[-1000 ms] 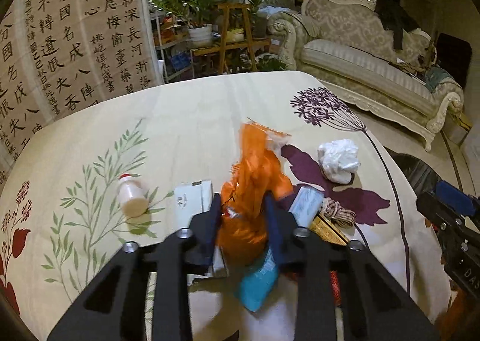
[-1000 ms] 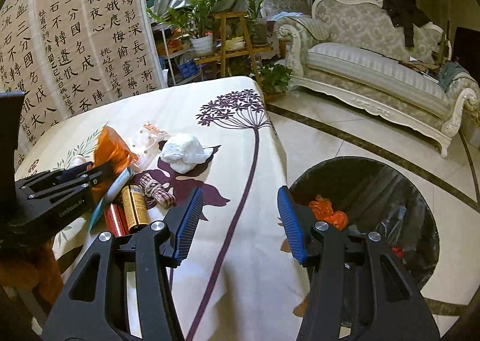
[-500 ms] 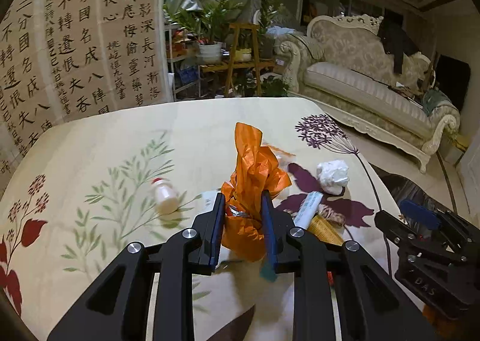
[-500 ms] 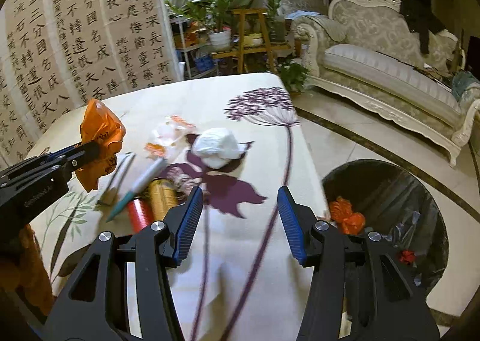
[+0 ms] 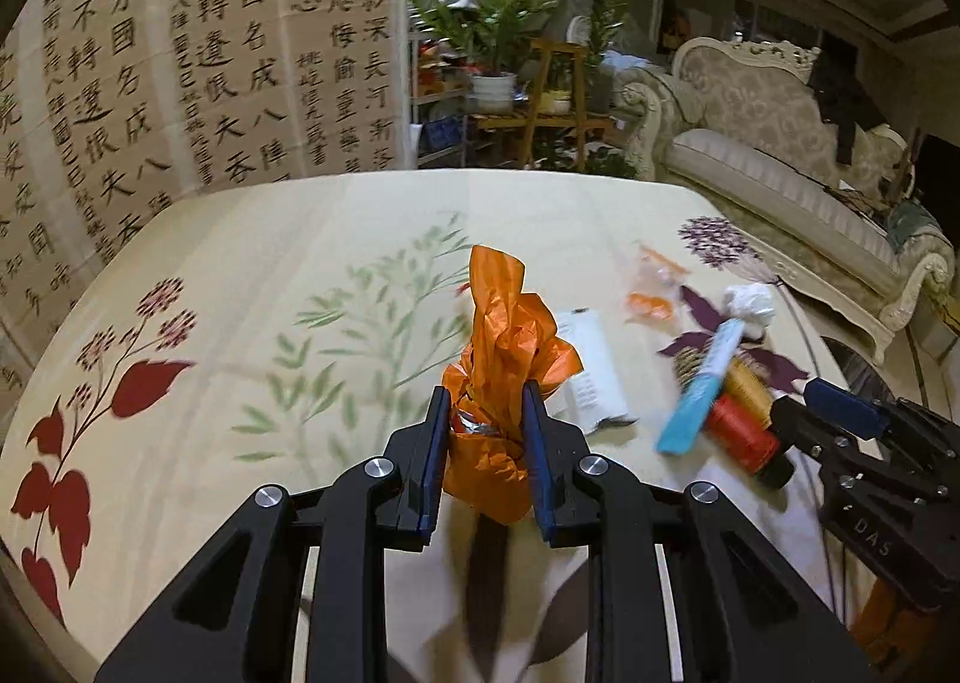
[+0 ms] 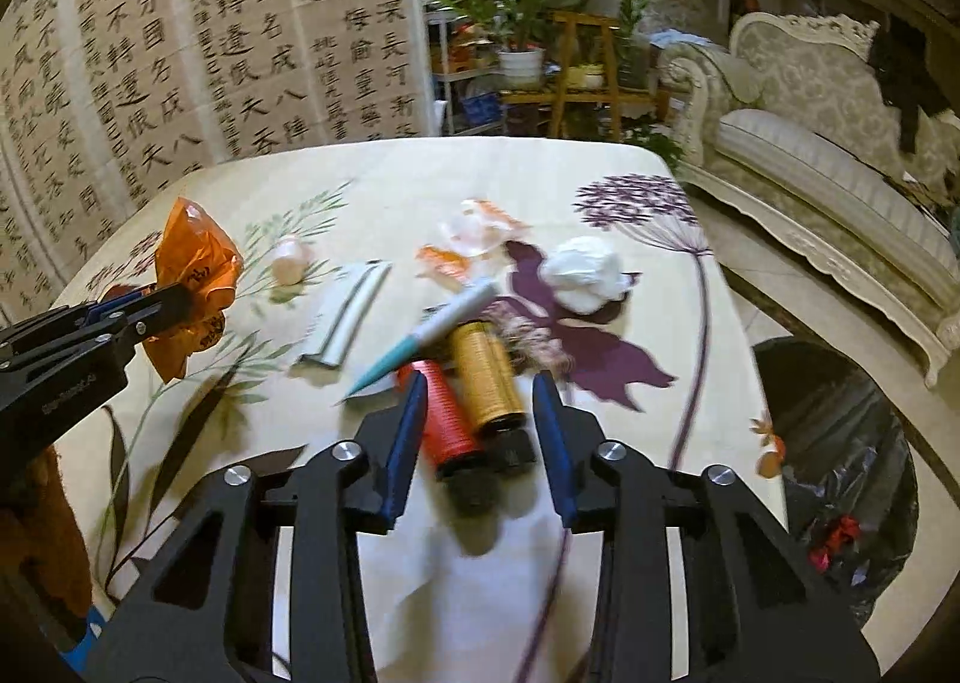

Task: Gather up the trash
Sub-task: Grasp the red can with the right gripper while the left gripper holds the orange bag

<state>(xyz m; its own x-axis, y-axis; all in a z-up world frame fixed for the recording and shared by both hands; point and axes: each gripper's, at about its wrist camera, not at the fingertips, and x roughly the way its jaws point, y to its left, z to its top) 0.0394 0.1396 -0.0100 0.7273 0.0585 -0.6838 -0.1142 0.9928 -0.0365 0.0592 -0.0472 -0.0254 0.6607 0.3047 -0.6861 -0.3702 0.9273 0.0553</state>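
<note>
**Two hand-held grippers over a littered worktop**

Two hand-held grippers work above a worktop (image 6: 456, 167) covered by a flower-printed cloth. The left hand-held gripper (image 5: 485, 443) is clamped on an orange plastic bag (image 5: 510, 359), which hangs clear of the cloth with its twisted top upright. The right hand-held gripper (image 6: 480, 425) is closing its jaws around two spools lying side by side, a red spool (image 6: 444, 419) and a gold spool (image 6: 486, 377); the pads do not yet press on them. A teal pen (image 6: 432, 332) lies across the spools' far ends. Beyond it sit a white paper wad (image 6: 585, 272), a torn orange-and-white wrapper (image 6: 480, 227), a folded white packet (image 6: 348, 317) and a small white bottle (image 6: 291, 260). Beside the worktop, on the floor, stands a bin with a black liner (image 6: 840, 443) holding some red scraps.
</note>
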